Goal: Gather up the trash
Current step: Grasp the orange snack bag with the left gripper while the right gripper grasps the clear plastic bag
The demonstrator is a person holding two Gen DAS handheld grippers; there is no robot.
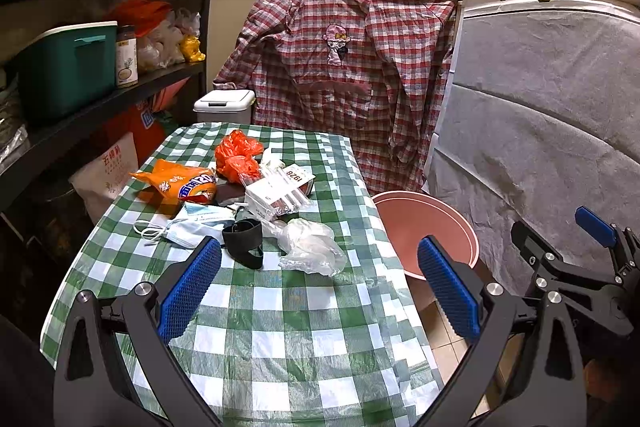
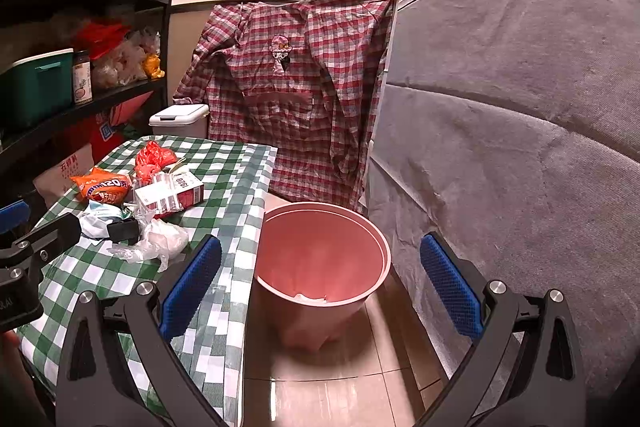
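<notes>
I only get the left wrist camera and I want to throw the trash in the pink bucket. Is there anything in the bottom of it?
Observer: Yes. The right wrist view shows a white crumpled scrap at the bottom of the pink bucket. The rest looks empty.
Operator: What is it standing on?
Observer: It stands on the tiled floor, beside the hanging checked cloth of the table.
Operator: Is the other gripper holding something?
Observer: No. The right gripper is wide open with nothing between its pads, and it points at the pink bucket.
</notes>
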